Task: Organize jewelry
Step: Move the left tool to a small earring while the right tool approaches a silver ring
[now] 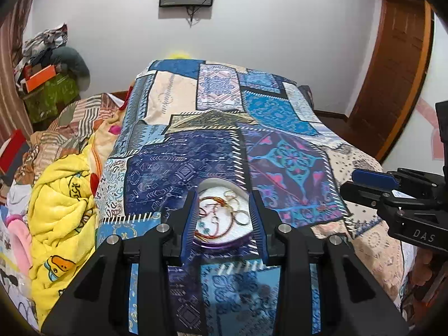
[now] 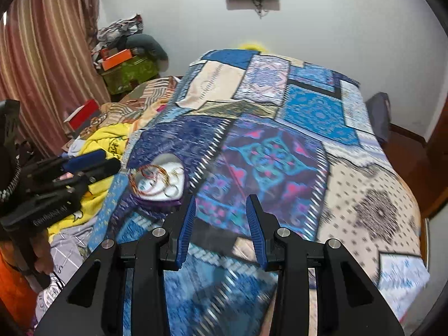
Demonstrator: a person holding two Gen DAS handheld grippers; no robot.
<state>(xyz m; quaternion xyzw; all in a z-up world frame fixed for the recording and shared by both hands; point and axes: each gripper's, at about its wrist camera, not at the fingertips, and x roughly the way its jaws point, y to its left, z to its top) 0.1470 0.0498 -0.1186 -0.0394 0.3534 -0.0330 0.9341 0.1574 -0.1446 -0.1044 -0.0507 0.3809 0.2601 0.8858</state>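
A heart-shaped white dish (image 1: 217, 182) with a purple rim lies on the blue patchwork bedspread (image 1: 173, 168). Inside it sits a tangle of jewelry (image 1: 240, 217): gold hoops and red-and-gold bangles. My left gripper (image 1: 224, 196) hovers just above the dish, open, its blue pads on either side of it and touching nothing. In the right wrist view the dish (image 2: 170, 159) and its jewelry (image 2: 151, 173) are to the left of my right gripper (image 2: 221, 197). That gripper is open over bare bedspread, with nothing between its fingers. Each gripper shows in the other's view: left gripper (image 2: 110, 159), right gripper (image 1: 350, 183).
A crumpled yellow blanket (image 1: 61, 210) and striped bedding lie left of the bedspread. A red box (image 1: 14, 148) and a green box with an orange one on top (image 1: 47, 92) stand by the curtain. The bed drops off at its right edge near a wooden door (image 1: 392, 70).
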